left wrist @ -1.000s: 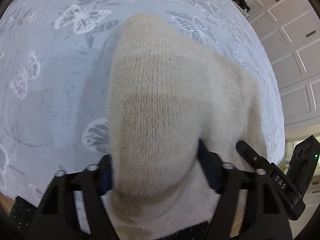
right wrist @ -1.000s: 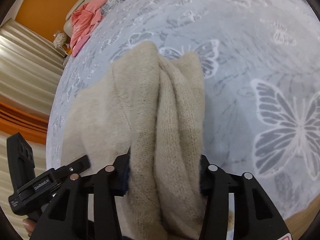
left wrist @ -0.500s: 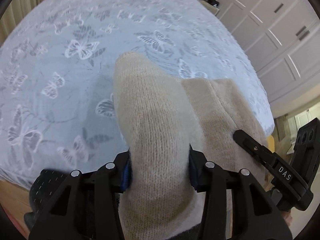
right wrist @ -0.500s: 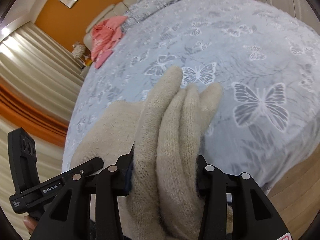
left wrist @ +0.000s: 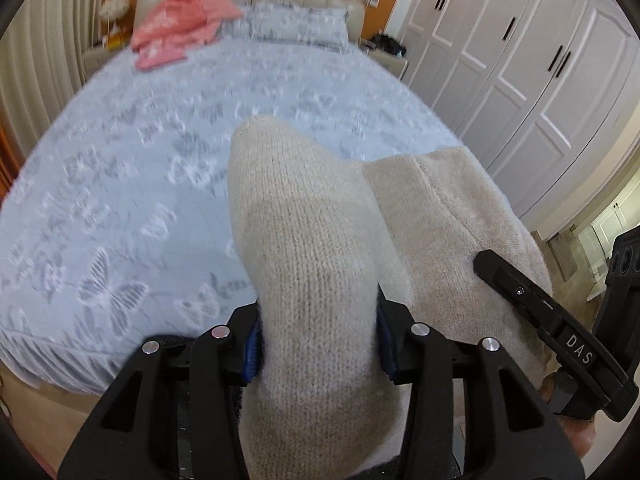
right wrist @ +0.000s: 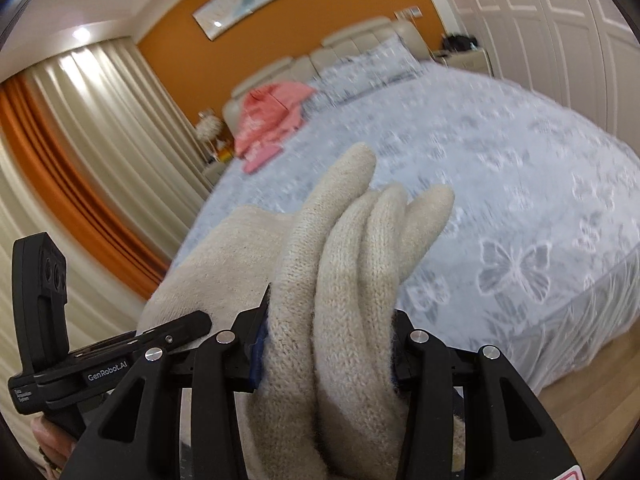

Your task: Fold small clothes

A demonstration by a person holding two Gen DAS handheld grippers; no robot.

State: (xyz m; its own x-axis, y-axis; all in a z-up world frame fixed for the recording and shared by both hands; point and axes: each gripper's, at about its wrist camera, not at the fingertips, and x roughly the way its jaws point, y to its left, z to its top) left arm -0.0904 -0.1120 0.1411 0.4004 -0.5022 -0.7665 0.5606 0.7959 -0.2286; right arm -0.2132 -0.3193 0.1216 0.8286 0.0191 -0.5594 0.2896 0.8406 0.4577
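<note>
The left claw is clenched on a thick bunch of the small beige knitted wool garment, and the right claw is clenched on another part of the same garment, where the cloth is gathered in three rounded folds. The garment hangs in the air between the two claws, above the near edge of the bed with the pale blue butterfly-pattern cover; it does not seem to touch the bed. A pink garment lies far away at the head of the bed.

I judge that the step in hand is to bring the garment over the bed and lay it flat before folding. To do this well, both claws should move at the same height and pull gently apart, so the knit is stretched without sagging. Lower the free hanging edge first, then drag it slightly toward the near side to smooth wrinkles. The wool is soft and stretchy, so a strong pull could deform it.
</note>
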